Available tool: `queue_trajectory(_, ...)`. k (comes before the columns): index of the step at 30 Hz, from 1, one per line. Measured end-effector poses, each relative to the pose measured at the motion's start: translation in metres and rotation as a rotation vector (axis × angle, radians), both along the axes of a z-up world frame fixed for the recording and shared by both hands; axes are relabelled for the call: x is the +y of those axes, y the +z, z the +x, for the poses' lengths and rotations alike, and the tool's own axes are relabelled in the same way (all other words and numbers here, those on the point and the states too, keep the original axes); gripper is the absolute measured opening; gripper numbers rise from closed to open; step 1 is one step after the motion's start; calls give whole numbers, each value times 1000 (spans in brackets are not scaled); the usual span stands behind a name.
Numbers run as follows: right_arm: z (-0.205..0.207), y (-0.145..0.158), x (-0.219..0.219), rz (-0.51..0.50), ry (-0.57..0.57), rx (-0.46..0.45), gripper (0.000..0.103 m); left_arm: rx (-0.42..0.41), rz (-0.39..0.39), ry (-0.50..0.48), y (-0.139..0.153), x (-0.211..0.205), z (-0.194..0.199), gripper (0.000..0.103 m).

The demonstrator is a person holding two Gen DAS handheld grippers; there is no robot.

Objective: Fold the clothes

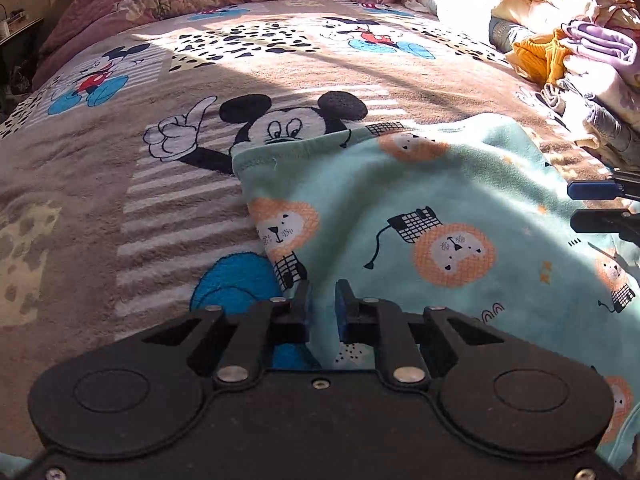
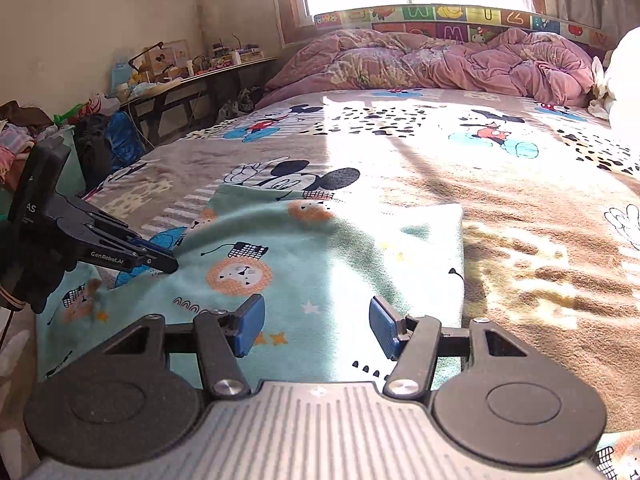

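**Mint lion garment pinched at its left edge, right jaws standing open above it**

Nearest your left camera, your left gripper (image 1: 322, 300) has its fingers drawn close together on the left edge of the mint-green lion-print garment (image 1: 400, 208); the right wrist view shows the same gripper (image 2: 170, 262) from the side, its tips nipping that edge, with the cloth pulling into a ridge toward them. Your right gripper (image 2: 316, 326) has its blue pads (image 2: 250, 324) apart, with nothing between them; they hang over the near part of the garment (image 2: 320, 264) and do not press on it. In the left wrist view its two fingertips (image 1: 596, 204) poke in from the right border, over the garment's right side.

That garment lies spread on the Mickey Mouse blanket (image 1: 120, 184), toward the near edge of the bed, its far hem covering the lower part of a printed Mickey face (image 1: 284, 126). A crumpled pink quilt (image 2: 440, 60) is heaped along the far edge of the bed. By the bed's right edge sits a pile of clothes (image 1: 568, 52). Off the bed's left side stands a cluttered table (image 2: 192, 76).
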State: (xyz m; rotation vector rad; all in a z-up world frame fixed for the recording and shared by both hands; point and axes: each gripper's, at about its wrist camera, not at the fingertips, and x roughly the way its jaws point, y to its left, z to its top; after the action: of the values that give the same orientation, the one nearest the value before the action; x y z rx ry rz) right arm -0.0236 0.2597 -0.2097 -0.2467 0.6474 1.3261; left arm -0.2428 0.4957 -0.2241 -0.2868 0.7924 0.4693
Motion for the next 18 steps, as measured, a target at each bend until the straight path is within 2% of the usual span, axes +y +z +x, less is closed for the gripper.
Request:
queue_trajectory(2, 9, -4, 16, -21, 20, -21, 58, -74, -8, 11, 6, 7, 3, 13)
queue_trajectory(4, 19, -6, 30, -23, 35, -37, 58, -39, 0, 41, 0, 16, 16, 13)
queue_trajectory(6, 31, -10, 42, -36, 24, -56, 57, 76, -4, 71, -19, 27, 26, 13)
queue_trajectory(8, 50, -24, 54, -112, -15, -47, 56, 30, -48, 81, -16, 36, 22, 13)
queue_trajectory(9, 61, -33, 59, -159, -34, -28, 54, -5, -45, 85, -11, 39, 19, 13)
queue_trajectory(13, 80, -27, 50, -108, -45, 27, 49, -157, -63, 141, 2, 55, 8, 13)
queue_trajectory(16, 93, -13, 43, -18, -75, 69, 49, -166, -97, 181, -5, 67, 10, 14)
queue_trajectory(18, 112, -11, 51, -13, -124, 95, 53, -186, -175, 201, -13, 77, 13, 15)
